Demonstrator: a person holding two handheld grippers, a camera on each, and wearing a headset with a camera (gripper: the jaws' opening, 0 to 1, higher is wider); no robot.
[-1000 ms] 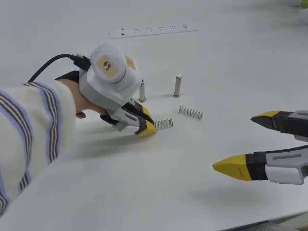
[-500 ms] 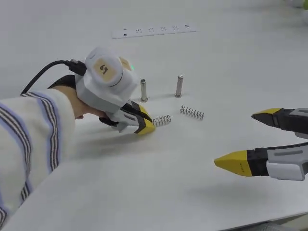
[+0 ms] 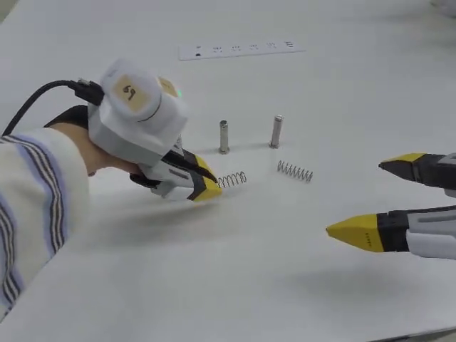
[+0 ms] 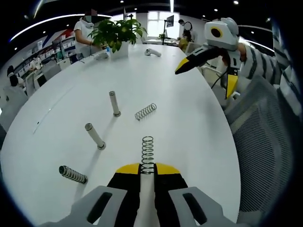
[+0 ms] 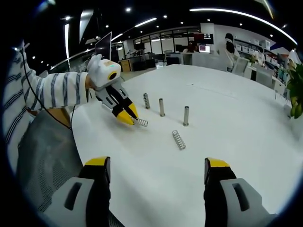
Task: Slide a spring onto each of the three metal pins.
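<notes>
My left gripper (image 3: 206, 187) is shut on one end of a spring (image 3: 231, 179), which sticks out ahead of the yellow tips just in front of the pins; the left gripper view has this spring (image 4: 147, 152) clamped between the closed jaws. Two bare metal pins (image 3: 224, 137) (image 3: 276, 131) stand upright. A third pin (image 4: 72, 174) wears a spring. Another loose spring (image 3: 295, 171) lies flat to the right of the pins. My right gripper (image 3: 370, 201) hovers open at the right with nothing in it; its jaws (image 5: 156, 170) stand wide apart.
A white power strip (image 3: 242, 48) lies at the far side of the white table (image 3: 235, 285). A potted plant (image 4: 116, 30) stands at the table's far end in the left gripper view. A mesh chair (image 4: 265, 142) is beside the table edge.
The left gripper, with the spring in it, has shifted left relative to the pins, and the spring's free end now points more toward them. The right gripper has held its place. The head camera has moved.
</notes>
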